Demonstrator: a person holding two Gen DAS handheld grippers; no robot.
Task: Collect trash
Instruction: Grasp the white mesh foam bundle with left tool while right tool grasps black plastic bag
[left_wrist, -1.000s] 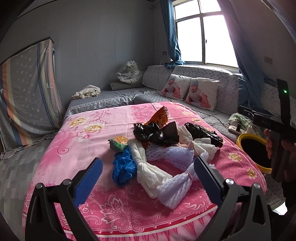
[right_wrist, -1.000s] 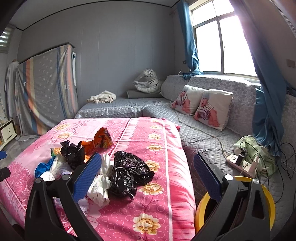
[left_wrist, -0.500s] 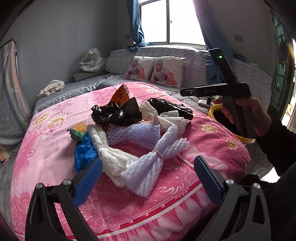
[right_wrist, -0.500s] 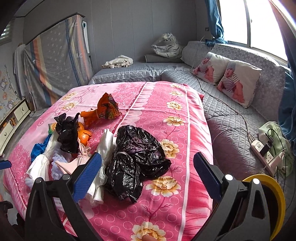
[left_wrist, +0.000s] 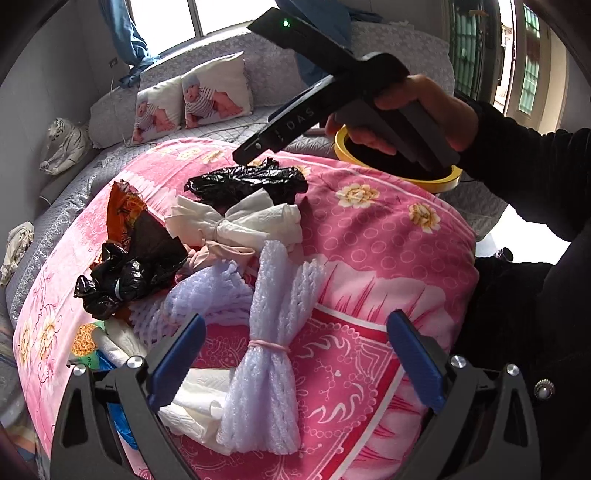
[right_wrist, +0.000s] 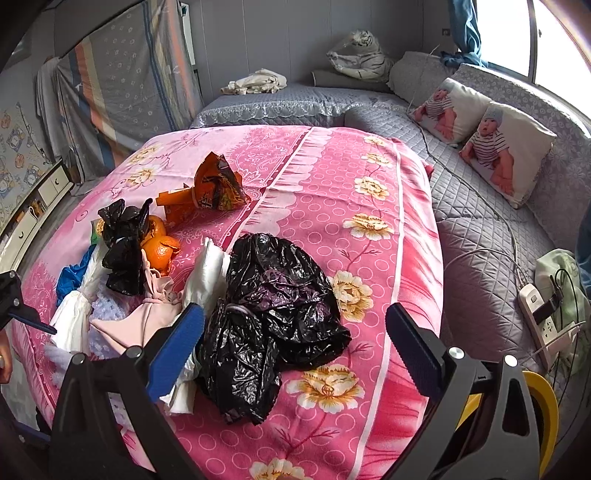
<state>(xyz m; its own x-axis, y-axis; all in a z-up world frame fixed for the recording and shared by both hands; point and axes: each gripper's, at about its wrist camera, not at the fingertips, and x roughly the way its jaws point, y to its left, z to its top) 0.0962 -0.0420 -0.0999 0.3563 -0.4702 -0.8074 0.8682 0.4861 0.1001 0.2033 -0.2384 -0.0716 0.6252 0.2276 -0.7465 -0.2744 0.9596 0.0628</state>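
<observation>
The left gripper, jaws wide and empty, hangs over the banded lavender foam-net bundle, whose long axis runs straight between them (the right gripper, likewise agape, faces the black bag).

Glossy crinkled black plastic bag on matt pink floral cloth bedspread.

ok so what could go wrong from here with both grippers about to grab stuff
1. The purple foam net bundle overlaps white tissue; the open left gripper may drag both.
2. The open right gripper faces a loose black plastic bag that could slip.
3. The yellow-rimmed bin sits off the bed's edge; drops may miss.
</observation>
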